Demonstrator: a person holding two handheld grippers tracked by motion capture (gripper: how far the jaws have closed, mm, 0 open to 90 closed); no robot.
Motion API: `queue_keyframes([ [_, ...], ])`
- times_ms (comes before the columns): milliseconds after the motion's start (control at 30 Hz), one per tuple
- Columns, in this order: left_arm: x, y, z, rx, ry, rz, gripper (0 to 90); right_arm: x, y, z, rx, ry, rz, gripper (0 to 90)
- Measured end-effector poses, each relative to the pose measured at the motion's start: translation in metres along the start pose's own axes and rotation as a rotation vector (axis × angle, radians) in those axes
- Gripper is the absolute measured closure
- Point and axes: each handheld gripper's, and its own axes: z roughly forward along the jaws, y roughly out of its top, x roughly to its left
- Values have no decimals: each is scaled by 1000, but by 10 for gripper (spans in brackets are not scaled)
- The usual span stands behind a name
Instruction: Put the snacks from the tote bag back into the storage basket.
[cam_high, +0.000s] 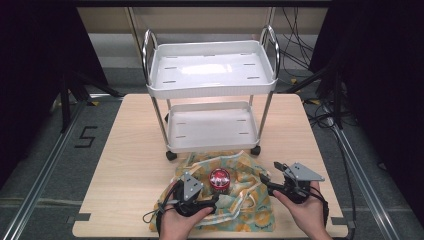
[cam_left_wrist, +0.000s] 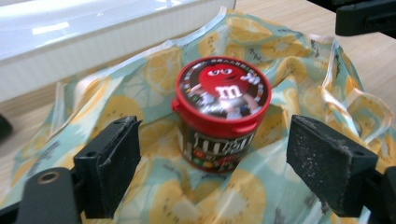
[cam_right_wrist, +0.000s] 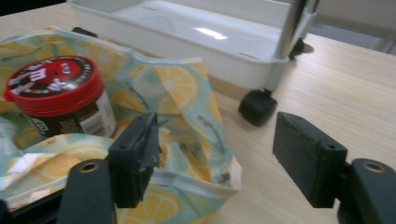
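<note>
Tongs (cam_high: 272, 172) (cam_high: 215, 200) agape beside cloth (cam_high: 240, 200), jar (cam_high: 219, 180), cart (cam_high: 212, 82)

We see a worktop (cam_high: 125, 165) of pale wood-grain laminate with a matt finish. On it the cart (cam_high: 212, 70) has glossy white plastic-looking trays and shiny metal posts. The lemon-print cloth (cam_left_wrist: 140, 93) looks thin, soft and creased. The candy tub (cam_left_wrist: 219, 116) has a glossy red plastic lid and a printed label. The left tongs (cam_left_wrist: 212, 168) and right tongs (cam_right_wrist: 224, 158) carry matt black, scuffed, rough pads.
</note>
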Motion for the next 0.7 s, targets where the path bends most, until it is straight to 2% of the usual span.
queue_keyframes([
  [33,-2,1,2,-3,-6,5,173,-3,-1,1,-8,0,-20,297],
  [67,-4,1,3,-6,-3,12,173,0,-2,-2,7,-20,48,289],
  [100,-4,1,3,-6,-3,12,172,0,-2,-2,7,-20,48,289],
  [133,-8,1,4,-14,-1,4,172,-5,-3,-3,-9,-38,-4,272],
  [167,-8,1,4,-14,-1,4,173,-4,-3,-5,4,-54,35,269],
  [200,-8,1,4,-19,2,2,173,-6,-3,-5,-15,-65,20,264],
  [233,-6,1,4,-8,16,7,173,-4,-3,-6,-5,-66,45,255],
  [267,-5,2,3,-11,25,-1,175,-7,-3,-6,-11,-62,16,251],
  [300,-5,2,3,-11,25,-1,177,-6,-3,-6,-15,-65,28,250],
  [333,-4,3,4,-16,34,1,177,-6,-3,-7,-1,-73,16,249],
  [367,-4,3,6,-18,40,-5,177,-2,-3,-8,20,-74,67,248],
  [400,-4,4,7,-11,48,-1,178,-6,-4,-6,-4,-65,21,248],
  [500,-4,4,12,4,47,-3,180,-4,-3,-5,-17,-77,33,247],
  [533,-5,5,15,10,51,1,180,-5,-4,-6,-5,-66,25,245],
  [633,-7,6,20,-5,44,-11,181,-5,-4,-5,-13,-74,40,244],
  [700,-8,7,21,-4,51,-18,182,-5,-4,-5,-10,-78,29,244],
])
